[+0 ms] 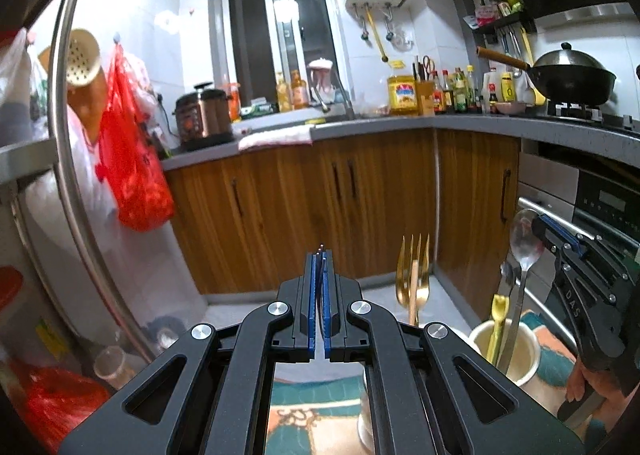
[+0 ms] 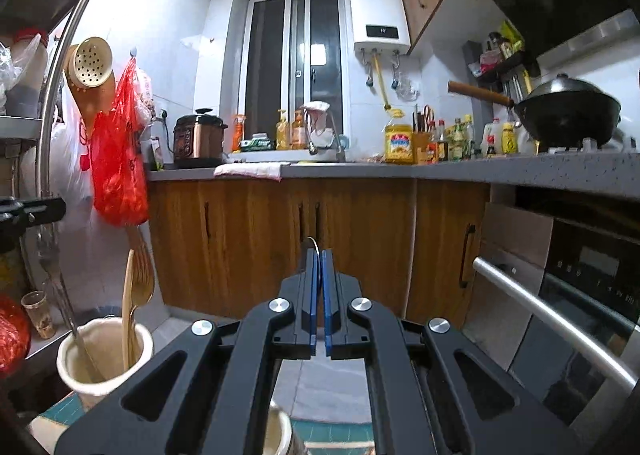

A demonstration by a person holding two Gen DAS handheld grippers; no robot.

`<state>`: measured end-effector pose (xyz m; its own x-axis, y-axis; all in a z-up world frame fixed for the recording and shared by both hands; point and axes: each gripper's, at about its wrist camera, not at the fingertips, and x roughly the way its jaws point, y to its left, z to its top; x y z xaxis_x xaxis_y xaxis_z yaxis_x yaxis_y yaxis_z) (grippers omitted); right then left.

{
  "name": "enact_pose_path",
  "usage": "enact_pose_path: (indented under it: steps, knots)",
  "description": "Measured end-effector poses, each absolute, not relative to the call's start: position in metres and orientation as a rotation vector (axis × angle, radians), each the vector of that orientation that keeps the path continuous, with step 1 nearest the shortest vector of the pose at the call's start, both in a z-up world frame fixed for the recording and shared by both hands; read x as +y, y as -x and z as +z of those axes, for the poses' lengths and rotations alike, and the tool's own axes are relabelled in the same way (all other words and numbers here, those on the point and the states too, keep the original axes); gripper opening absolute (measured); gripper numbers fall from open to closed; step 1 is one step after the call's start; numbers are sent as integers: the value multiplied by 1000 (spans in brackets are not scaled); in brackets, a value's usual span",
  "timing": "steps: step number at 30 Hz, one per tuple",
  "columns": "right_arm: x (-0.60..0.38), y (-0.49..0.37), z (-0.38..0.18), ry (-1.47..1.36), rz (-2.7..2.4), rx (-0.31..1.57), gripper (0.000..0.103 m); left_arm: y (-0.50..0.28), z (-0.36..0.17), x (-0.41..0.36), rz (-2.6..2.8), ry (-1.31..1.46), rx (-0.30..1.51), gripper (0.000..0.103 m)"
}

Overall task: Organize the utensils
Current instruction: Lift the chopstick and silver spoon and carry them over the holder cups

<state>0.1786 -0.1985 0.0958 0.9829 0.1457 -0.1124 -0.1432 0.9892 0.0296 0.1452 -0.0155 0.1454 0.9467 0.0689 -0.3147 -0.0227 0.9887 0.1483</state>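
Observation:
My left gripper (image 1: 321,255) is shut on a thin metal utensil seen edge-on, with small prongs showing past the pads; I take it for a fork. My right gripper (image 2: 320,253) is shut on a silver spoon; the spoon's bowl (image 1: 526,241) shows in the left wrist view with its handle down in a cream holder cup (image 1: 506,351). A gold fork (image 1: 414,275) stands upright left of that cup. In the right wrist view a cream cup (image 2: 104,355) holds a wooden spatula (image 2: 138,279) and a silver fork (image 2: 60,295).
A patterned teal mat (image 1: 312,419) lies below the grippers. A steel rack (image 1: 68,115) with a red bag (image 1: 132,167) stands left. Wooden cabinets (image 2: 280,239), an oven handle (image 2: 552,319) and a wok (image 2: 568,115) are ahead and right.

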Motion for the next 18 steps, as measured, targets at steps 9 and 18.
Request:
enact_pose_path:
  steps: [9,18]
  knots:
    - [-205,-172,82,-68,193,172,2,-142,127,-9,2,-89,371,3]
    - [-210,-173,77,-122,231,231,3,-138,115,-16,-45,-80,413,4]
